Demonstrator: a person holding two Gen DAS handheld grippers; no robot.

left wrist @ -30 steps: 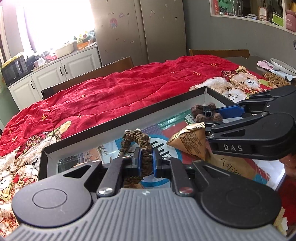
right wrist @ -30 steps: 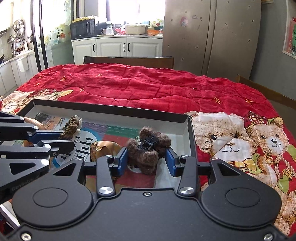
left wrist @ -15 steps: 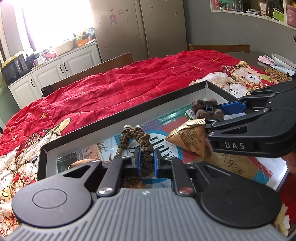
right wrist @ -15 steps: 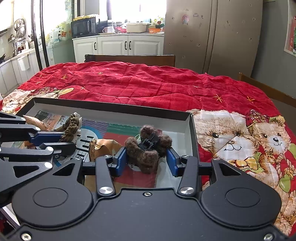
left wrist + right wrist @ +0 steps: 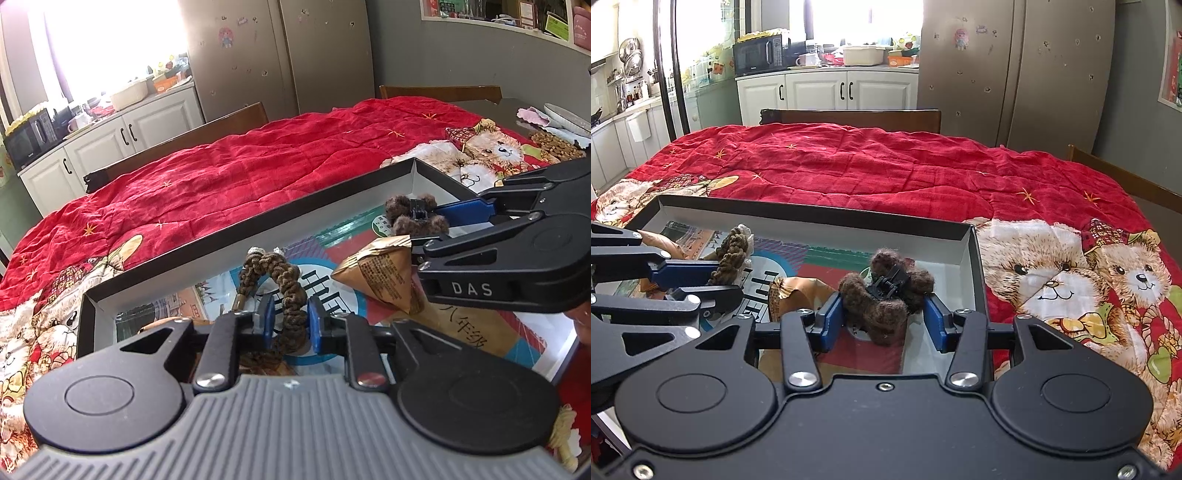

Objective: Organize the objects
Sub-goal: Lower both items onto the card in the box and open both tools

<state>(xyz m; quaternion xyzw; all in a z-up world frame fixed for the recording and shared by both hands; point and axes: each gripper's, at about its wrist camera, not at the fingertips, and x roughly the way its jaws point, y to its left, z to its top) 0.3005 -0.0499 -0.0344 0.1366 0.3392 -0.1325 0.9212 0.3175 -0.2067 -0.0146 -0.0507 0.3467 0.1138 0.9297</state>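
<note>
Braided cord (image 5: 290, 295) pinched between left tongs (image 5: 289, 322).

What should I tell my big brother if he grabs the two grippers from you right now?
Left gripper: jaws shut on the braided bracelet, over the shallow box.
Right gripper: jaws on either side of the fuzzy brown hair clip at the box's right end; firm grip unclear.
Gold triangular packet lies in the box between them.
Done: both items reached.
Left: where each goes is not shown; put them in their places, then handle the packet.
</note>
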